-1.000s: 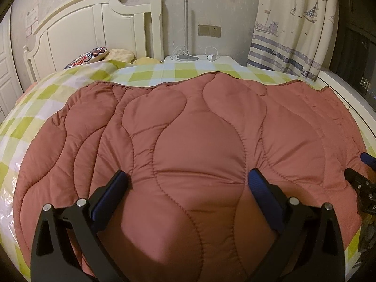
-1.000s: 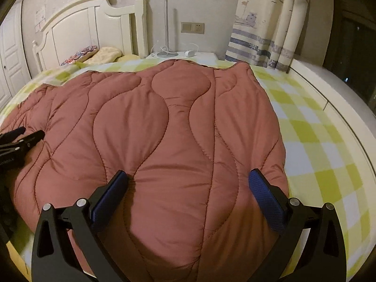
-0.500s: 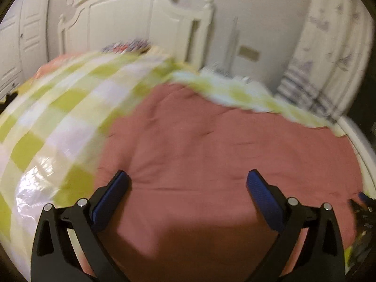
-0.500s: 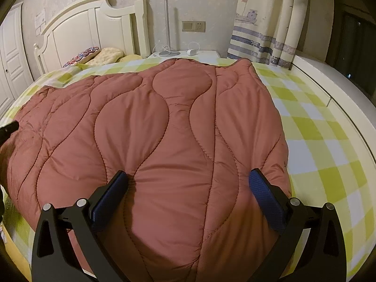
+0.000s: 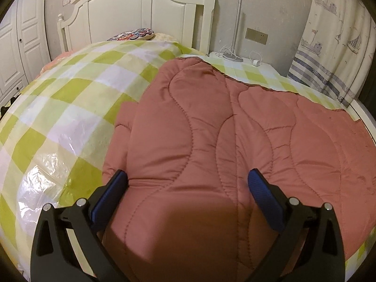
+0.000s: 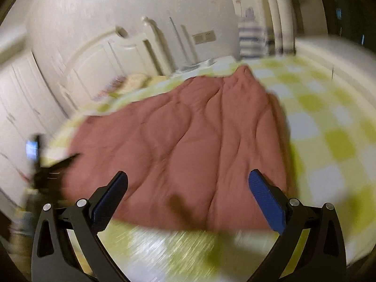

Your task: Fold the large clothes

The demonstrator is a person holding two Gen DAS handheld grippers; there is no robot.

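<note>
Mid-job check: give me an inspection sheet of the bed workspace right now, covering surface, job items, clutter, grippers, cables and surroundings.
Surface: bed with green-and-white checked cover; its near left part looks glossy.
Job's things: pink quilted garment spread on the cover, left edge doubled over itself; the right wrist view is motion-blurred.
Clutter: patterned pillow at the headboard.
Grippers: left gripper open, low over the garment's near part, contact unclear; right gripper open over the garment's near edge, holding nothing.
Cables: white cord and plug on the nightstand, beside a lamp base.
Surroundings: white headboard, wall socket plate, sailboat curtain, white closet doors.
</note>
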